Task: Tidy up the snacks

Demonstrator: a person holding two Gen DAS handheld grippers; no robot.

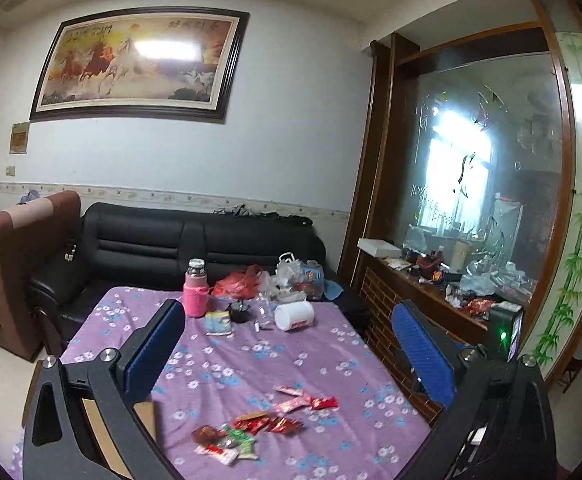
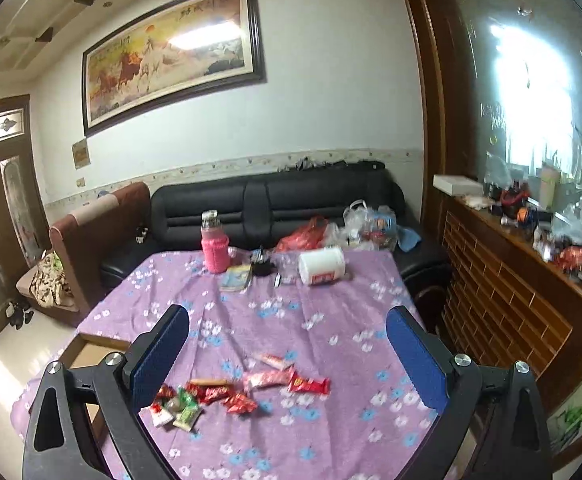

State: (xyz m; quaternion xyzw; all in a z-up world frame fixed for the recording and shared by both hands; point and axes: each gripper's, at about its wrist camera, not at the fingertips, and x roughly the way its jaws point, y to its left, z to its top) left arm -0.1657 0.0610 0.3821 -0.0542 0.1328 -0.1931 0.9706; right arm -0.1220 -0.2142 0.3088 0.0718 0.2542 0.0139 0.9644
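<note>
Several small wrapped snacks [image 1: 259, 424] in red, pink and green lie scattered on the purple flowered tablecloth [image 1: 219, 364] near its front. In the right wrist view the same snack pile [image 2: 239, 390] lies low between the fingers. My left gripper [image 1: 287, 344] hovers above the table, open, blue pads wide apart with nothing between them. My right gripper [image 2: 287, 344] is likewise open and holds nothing. A white tub [image 1: 294, 315] lies on its side at the far end of the table, and the tub [image 2: 322, 266] also shows in the right wrist view.
A pink-sleeved bottle [image 1: 195, 289], a small packet [image 1: 218, 322] and a dark cup [image 1: 239, 311] stand at the table's far end. Plastic bags [image 1: 291, 276] sit on the black sofa [image 1: 195, 240] behind. A cluttered wooden counter [image 1: 443, 292] runs along the right. An open cardboard box [image 2: 95, 354] is at the table's left edge.
</note>
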